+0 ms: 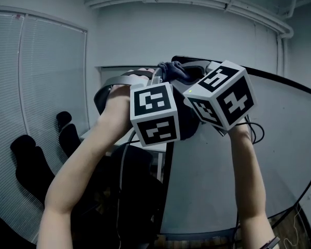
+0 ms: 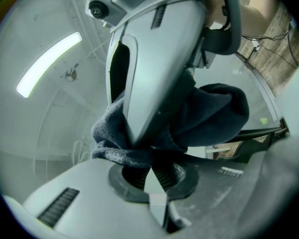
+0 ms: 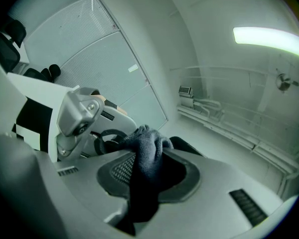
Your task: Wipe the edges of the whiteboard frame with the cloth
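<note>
Head view: two bare arms reach up. Both marker cubes cover the jaws, and a dark cloth shows bunched above them, at the upper left corner of the whiteboard and its thin dark frame. Whether cloth and frame touch cannot be told.

The left gripper view shows what the head view hides: the left gripper has its ribbed pads closed on a fold of the soft, fuzzy knit.

In the right gripper view, the right gripper is also clamped on the cloth, a narrow strip running along the jaws with its crumpled end outward. Pale window blinds lie beyond.
</note>
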Demonstrator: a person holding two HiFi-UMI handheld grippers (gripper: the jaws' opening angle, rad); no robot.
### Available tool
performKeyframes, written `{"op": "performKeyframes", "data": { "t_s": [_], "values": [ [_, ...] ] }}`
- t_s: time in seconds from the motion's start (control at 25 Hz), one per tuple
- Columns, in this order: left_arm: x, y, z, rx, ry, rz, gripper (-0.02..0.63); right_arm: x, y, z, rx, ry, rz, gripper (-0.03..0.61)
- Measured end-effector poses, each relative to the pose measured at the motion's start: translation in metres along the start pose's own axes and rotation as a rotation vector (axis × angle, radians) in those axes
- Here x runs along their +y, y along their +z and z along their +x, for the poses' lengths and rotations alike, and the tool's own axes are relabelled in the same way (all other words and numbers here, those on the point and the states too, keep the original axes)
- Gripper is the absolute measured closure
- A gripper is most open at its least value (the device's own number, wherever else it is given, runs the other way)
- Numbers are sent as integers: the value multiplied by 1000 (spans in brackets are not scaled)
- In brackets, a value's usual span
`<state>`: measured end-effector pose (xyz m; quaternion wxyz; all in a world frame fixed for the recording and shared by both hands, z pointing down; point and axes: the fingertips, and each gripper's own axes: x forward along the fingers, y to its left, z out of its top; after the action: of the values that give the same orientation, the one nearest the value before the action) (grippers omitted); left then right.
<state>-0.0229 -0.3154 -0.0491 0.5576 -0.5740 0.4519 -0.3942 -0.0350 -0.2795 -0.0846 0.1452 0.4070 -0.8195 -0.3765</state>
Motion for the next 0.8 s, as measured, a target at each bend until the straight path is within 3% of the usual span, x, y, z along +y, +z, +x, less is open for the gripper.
{"op": "performKeyframes", "data": {
  "t_s": [0.8],
  "values": [
    [-29, -3, -6, -1, -4, -13, 600, 25, -17, -3, 6, -15, 14, 482]
  ]
}}
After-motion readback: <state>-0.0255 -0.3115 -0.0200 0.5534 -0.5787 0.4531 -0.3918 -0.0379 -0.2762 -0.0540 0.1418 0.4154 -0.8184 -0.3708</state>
